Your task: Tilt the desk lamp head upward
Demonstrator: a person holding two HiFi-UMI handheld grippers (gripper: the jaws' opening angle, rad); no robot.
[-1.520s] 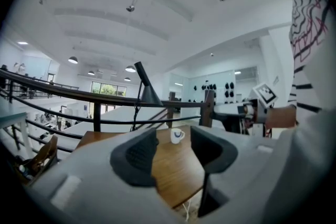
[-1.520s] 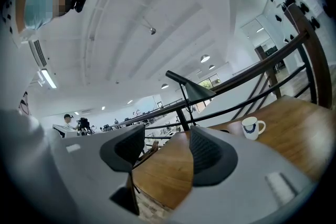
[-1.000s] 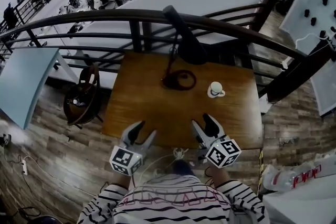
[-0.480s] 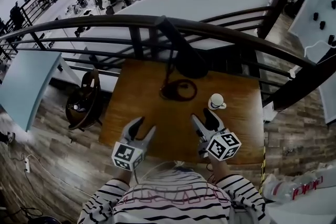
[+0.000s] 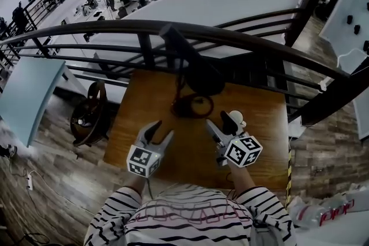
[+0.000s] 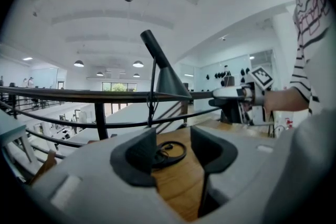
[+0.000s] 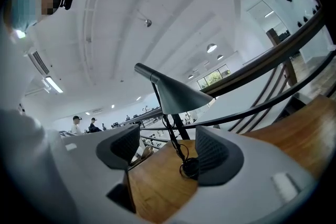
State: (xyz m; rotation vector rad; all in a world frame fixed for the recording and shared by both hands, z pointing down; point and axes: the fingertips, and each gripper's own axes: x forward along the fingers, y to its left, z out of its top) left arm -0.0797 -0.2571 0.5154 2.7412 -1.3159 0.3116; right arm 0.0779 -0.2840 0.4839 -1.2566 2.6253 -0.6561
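Centrally, dark conical lamp head (image 5: 200, 74), ring-shaped base (image 5: 190, 105), grained wooden table (image 5: 143, 121)

The left hand-held gripper (image 5: 159, 131) and the right hand-held gripper (image 5: 219, 121) have advanced from the near edge of the brown wooden surface (image 5: 144, 106) toward the black cone-headed desk lamp (image 5: 196, 69). The right hand-held gripper now reaches beside the small white cup (image 5: 237, 119), its jaws opening with nothing between them.

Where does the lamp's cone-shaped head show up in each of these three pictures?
Head view: lamp head at upper centre, just below the dark curved railing.
Left gripper view: middle of the picture.
Right gripper view: middle of the picture.
Shared landmark: the railing behind it.
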